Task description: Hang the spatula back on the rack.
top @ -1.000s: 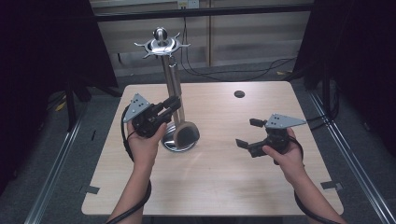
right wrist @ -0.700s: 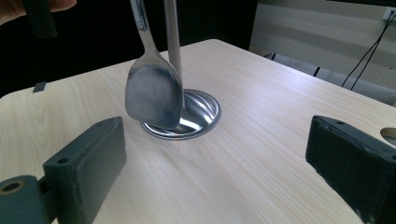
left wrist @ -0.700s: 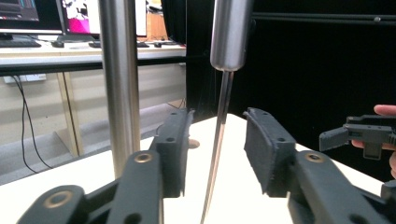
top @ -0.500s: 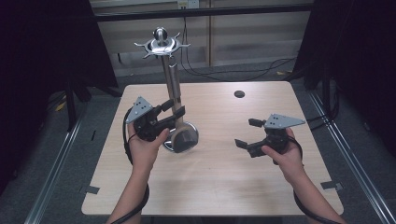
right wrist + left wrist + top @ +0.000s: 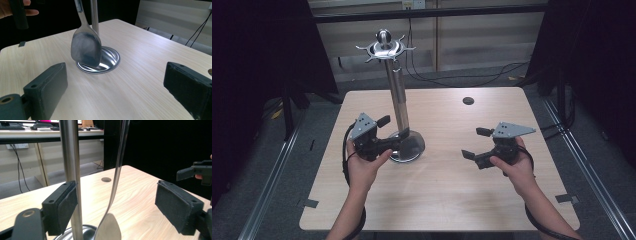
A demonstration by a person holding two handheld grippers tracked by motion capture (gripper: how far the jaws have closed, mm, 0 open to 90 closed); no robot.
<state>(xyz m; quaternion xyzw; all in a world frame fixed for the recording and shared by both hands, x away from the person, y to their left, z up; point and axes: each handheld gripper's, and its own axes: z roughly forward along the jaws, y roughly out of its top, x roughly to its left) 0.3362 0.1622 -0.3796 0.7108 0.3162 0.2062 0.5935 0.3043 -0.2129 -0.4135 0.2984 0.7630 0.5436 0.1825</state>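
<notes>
— Where's the spatula (image 5: 113, 195)?
— Hanging upright from the rack (image 5: 398, 95), blade low over its base — between the left gripper (image 5: 387, 140)'s wide-apart jaws.
— And the right gripper (image 5: 474, 145)?
— Spread too, empty, farther right.

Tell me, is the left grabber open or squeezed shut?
Open. In the left gripper view, the left gripper has its black jaws wide apart, with the stand's pole and the hanging spatula between them, not clamped.
</notes>
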